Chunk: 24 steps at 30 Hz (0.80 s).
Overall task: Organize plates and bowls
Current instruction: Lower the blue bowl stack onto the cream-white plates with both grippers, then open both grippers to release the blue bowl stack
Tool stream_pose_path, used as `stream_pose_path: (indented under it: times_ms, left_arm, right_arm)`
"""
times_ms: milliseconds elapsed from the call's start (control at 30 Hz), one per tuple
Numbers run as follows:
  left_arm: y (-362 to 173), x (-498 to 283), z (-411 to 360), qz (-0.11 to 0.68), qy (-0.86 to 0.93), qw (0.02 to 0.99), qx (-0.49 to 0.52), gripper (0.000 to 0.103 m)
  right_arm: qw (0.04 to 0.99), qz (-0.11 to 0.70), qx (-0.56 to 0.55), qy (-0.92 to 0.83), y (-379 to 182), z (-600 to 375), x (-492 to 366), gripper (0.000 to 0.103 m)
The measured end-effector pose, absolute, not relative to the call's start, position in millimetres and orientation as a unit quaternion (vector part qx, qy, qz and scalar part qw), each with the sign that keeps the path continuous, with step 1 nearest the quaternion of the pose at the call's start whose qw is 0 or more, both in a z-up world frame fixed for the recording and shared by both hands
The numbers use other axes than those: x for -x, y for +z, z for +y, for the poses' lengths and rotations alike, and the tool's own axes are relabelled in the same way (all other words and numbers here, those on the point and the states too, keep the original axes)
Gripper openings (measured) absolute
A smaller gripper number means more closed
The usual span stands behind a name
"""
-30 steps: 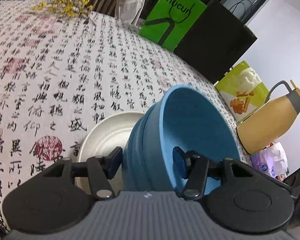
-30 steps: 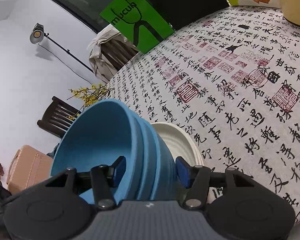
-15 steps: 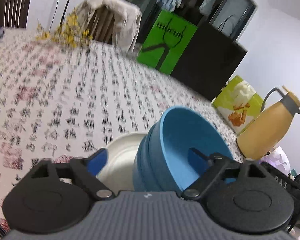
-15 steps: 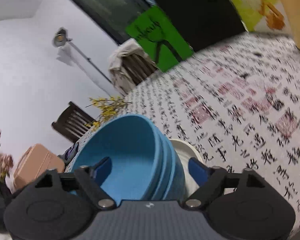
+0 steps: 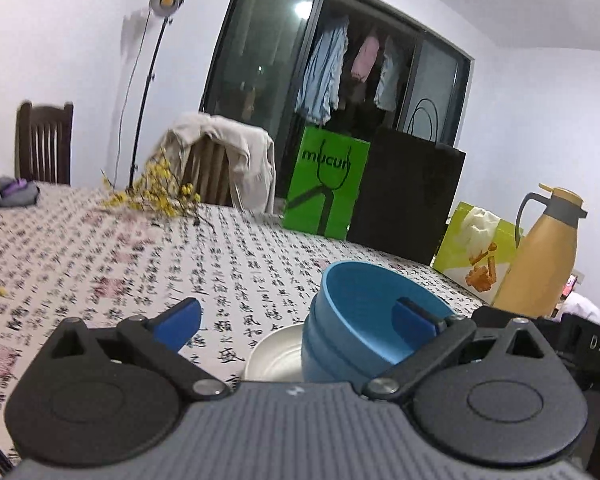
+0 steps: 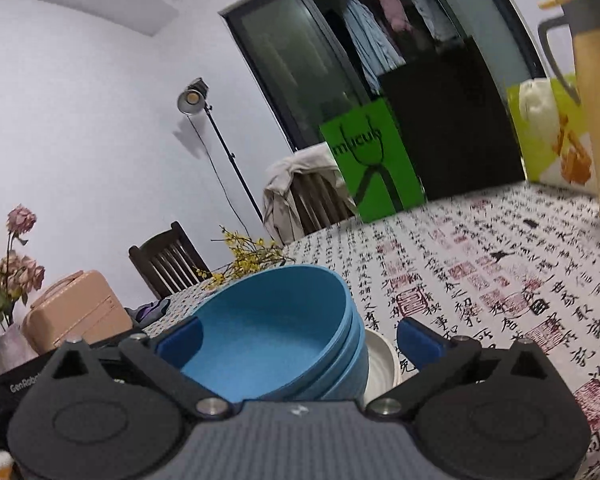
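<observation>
On the calligraphy-print tablecloth [image 5: 100, 264]: stacked blue bowls [image 5: 364, 320] on a white plate [image 5: 272, 356].
Behind stood a green "mucun" bag [image 5: 326, 182]; your left gripper [image 5: 296, 320] gaped, your right gripper [image 6: 300, 338] was opening, both gripping nothing.

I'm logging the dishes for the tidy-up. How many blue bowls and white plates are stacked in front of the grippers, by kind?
Blue bowls: 3, nested one inside another, judging by the stepped rims.
White plates: at least 1 under the bowls; any more beneath it cannot be told.
Total: 4 dishes visible.
</observation>
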State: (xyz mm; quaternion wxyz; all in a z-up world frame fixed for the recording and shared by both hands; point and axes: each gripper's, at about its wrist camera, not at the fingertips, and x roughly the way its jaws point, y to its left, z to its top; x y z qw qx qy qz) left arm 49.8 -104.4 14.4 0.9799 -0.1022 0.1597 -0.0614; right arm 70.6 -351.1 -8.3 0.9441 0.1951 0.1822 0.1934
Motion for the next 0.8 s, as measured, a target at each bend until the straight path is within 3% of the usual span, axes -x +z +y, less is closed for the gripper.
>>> stream_pose_path:
  times_ms: [800]
  left_arm:
    - [-33,59,-100,0.137,0.001,0.99,0.031,0.103]
  right_arm:
    - [0.977,0.127,-0.063,0.158,-31,-334,43,0.103]
